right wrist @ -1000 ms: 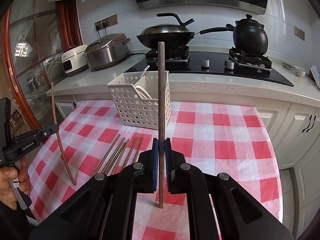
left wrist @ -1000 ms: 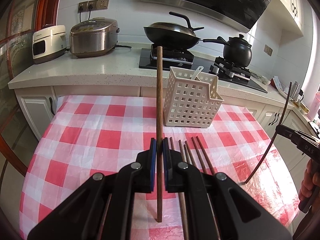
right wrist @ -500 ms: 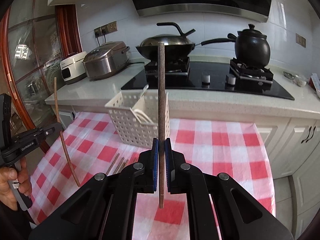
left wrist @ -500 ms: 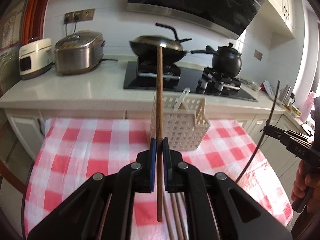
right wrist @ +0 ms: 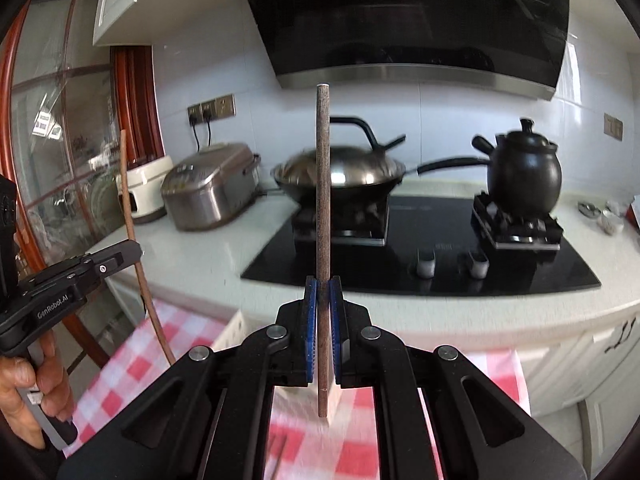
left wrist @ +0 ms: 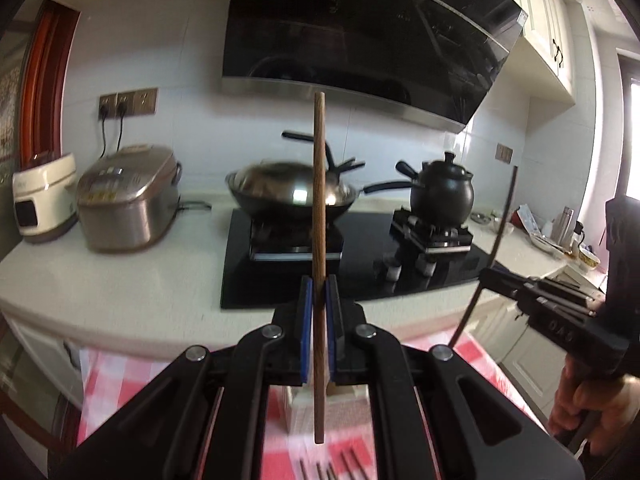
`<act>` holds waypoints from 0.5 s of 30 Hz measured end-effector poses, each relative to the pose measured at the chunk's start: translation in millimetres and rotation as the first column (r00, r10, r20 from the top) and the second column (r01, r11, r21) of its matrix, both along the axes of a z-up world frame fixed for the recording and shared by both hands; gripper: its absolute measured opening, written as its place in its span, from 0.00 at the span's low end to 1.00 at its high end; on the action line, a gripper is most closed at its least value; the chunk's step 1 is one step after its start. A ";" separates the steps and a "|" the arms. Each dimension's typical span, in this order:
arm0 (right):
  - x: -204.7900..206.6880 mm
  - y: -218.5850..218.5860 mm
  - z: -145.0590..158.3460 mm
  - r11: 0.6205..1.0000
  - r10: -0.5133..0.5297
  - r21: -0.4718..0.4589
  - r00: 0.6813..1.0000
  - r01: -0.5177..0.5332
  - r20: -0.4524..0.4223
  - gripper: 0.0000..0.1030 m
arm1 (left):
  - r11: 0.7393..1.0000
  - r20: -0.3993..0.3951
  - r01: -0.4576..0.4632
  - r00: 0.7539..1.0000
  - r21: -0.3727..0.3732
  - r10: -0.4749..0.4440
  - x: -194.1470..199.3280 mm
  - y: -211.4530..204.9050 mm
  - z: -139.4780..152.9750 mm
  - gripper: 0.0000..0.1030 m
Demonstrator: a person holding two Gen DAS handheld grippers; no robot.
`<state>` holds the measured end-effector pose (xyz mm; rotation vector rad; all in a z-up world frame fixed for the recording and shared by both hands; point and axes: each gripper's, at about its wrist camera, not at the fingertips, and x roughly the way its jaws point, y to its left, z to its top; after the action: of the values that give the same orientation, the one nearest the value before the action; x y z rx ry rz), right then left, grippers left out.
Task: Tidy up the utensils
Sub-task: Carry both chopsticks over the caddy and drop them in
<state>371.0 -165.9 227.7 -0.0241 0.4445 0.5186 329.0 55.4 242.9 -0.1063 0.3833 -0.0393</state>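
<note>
My left gripper (left wrist: 319, 292) is shut on a brown wooden chopstick (left wrist: 319, 184) held upright; it also shows in the right wrist view (right wrist: 132, 216). My right gripper (right wrist: 322, 292) is shut on a darker chopstick (right wrist: 322, 168), also upright, seen thin in the left wrist view (left wrist: 502, 224). The white slotted basket (left wrist: 304, 404) lies low, mostly hidden behind the left jaws; a corner of it shows in the right wrist view (right wrist: 230, 330). Several loose chopsticks (left wrist: 340, 464) lie on the red checked cloth (right wrist: 120, 368) below.
Behind the table runs a counter (left wrist: 120, 280) with a rice cooker (left wrist: 128, 200), a white appliance (left wrist: 44, 200), a wok (left wrist: 288, 192) and a black pot (left wrist: 442, 190) on the black hob. The range hood (right wrist: 400, 20) hangs above.
Both grippers have risen and tilted up with their chopsticks. The basket and table have dropped to the bottom of both views; the counter and hood now fill them.
</note>
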 end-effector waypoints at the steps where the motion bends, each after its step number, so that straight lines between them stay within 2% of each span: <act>1: 5.3 3.1 2.7 1.000 0.000 0.003 1.000 0.000 0.004 0.07 | 1.000 0.012 0.001 1.000 0.003 -0.001 7.7 -1.3 5.1 0.06; 6: 29.2 20.2 1.3 1.000 0.008 0.017 1.000 -0.008 -0.005 0.07 | 1.000 0.019 -0.001 1.000 -0.008 0.001 37.9 -2.7 8.9 0.06; 15: 57.1 42.8 -48.4 0.999 0.006 -0.031 0.997 -0.008 -0.080 0.07 | 0.999 -0.053 -0.009 0.999 -0.040 0.007 73.7 -0.5 -42.7 0.06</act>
<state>428.1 -123.1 179.3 -0.0352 0.5305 0.5209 402.8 54.9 200.2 -0.1492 0.4349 -0.0362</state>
